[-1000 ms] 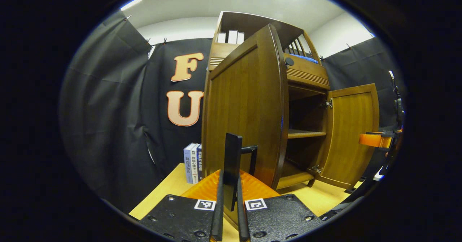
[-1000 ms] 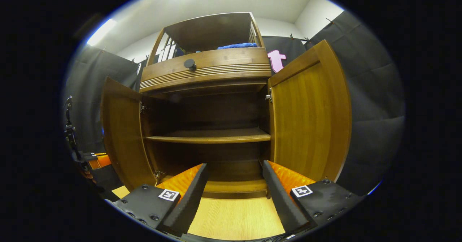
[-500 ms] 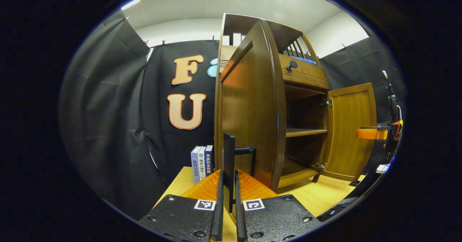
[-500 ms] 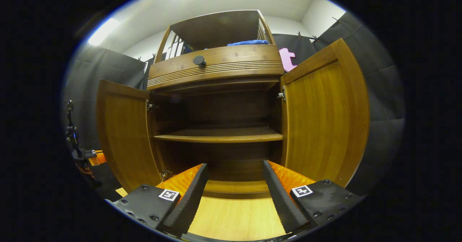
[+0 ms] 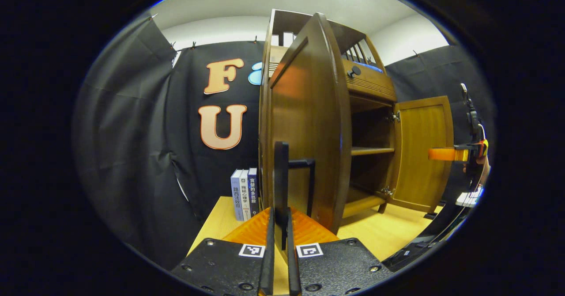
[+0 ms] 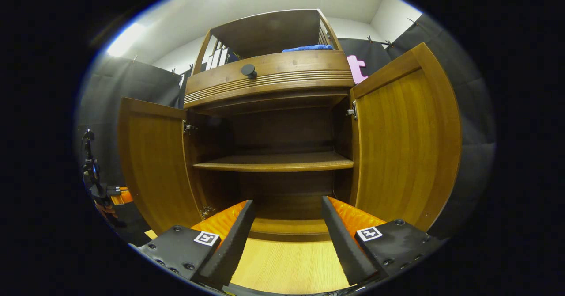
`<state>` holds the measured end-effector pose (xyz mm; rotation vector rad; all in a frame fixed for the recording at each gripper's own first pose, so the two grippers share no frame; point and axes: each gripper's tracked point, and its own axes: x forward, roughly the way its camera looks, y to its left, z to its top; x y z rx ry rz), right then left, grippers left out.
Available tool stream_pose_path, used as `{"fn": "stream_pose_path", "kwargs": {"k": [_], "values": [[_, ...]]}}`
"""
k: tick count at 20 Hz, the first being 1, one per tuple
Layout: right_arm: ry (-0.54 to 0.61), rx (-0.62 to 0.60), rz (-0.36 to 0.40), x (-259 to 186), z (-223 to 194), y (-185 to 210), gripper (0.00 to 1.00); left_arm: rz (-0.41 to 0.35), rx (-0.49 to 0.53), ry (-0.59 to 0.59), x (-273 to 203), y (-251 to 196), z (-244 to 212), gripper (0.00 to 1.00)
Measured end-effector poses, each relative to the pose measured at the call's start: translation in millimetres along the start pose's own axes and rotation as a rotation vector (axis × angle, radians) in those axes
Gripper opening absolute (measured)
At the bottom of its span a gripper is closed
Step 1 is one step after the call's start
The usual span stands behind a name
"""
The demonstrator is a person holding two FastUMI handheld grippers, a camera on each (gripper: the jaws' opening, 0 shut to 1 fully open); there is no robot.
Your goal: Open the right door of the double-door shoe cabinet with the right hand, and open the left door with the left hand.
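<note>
The wooden shoe cabinet (image 6: 269, 77) stands with both doors swung out. In the left gripper view the left door (image 5: 304, 123) is almost edge-on, and its black handle (image 5: 281, 168) stands upright between my fingers. My left gripper (image 5: 280, 218) is shut on that handle. The right door (image 5: 421, 150) hangs open farther off, with the right gripper (image 5: 446, 154) beside it. In the right gripper view my right gripper (image 6: 289, 238) is open and holds nothing, facing the bare inside shelf (image 6: 273, 161) between the left door (image 6: 152, 163) and the right door (image 6: 406, 141).
The cabinet rests on a light wooden table (image 6: 289, 265). Three books (image 5: 245, 193) stand upright left of the cabinet. A drawer with a round knob (image 6: 248, 70) sits above the doors, and a blue cloth (image 6: 309, 47) lies on the top shelf.
The left door has swung farther out with my left gripper on its handle. The right gripper has drifted slightly, so the cabinet sits a bit more to the right in its view.
</note>
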<state>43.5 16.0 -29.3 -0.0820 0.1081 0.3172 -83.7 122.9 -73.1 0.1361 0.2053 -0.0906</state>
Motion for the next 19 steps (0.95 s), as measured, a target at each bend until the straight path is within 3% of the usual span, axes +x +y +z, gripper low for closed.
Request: {"fn": "stream_pose_path", "kwargs": {"k": [1,2,5,10,11,12,14,17,19], "values": [[0.003,0.003,0.004,1.2,-1.4,0.2,0.98,-0.005,-0.002,0.011,-9.7,-4.3,-1.2,0.13],[0.003,0.008,0.007,3.2,-2.0,0.8,0.89,-0.008,0.006,0.017,-19.2,-8.2,-1.6,0.13],[0.005,0.023,0.021,9.9,-2.6,2.2,0.89,-0.036,0.05,-0.007,-32.9,-24.6,17.9,0.13],[-0.013,0.022,0.021,12.2,2.4,2.0,0.89,-0.154,0.139,-0.079,-38.5,-77.9,56.9,0.13],[-0.018,0.02,0.015,12.1,3.8,0.5,0.89,-0.175,0.13,-0.087,-35.5,-88.6,61.2,0.11],[-0.024,0.021,0.01,12.4,5.7,-0.9,0.98,-0.204,0.107,-0.1,-32.2,-102.6,62.7,0.12],[-0.03,0.019,-0.002,9.7,8.2,-5.6,0.98,-0.239,0.022,-0.118,-24.4,-121.0,66.0,0.02],[-0.024,0.007,-0.03,0.9,6.8,-16.3,0.98,-0.221,-0.083,-0.149,-9.3,-133.2,77.0,0.12],[-0.023,0.003,-0.045,-4.9,7.0,-21.9,0.98,-0.184,-0.116,-0.16,7.9,-137.4,83.4,0.08]]}}
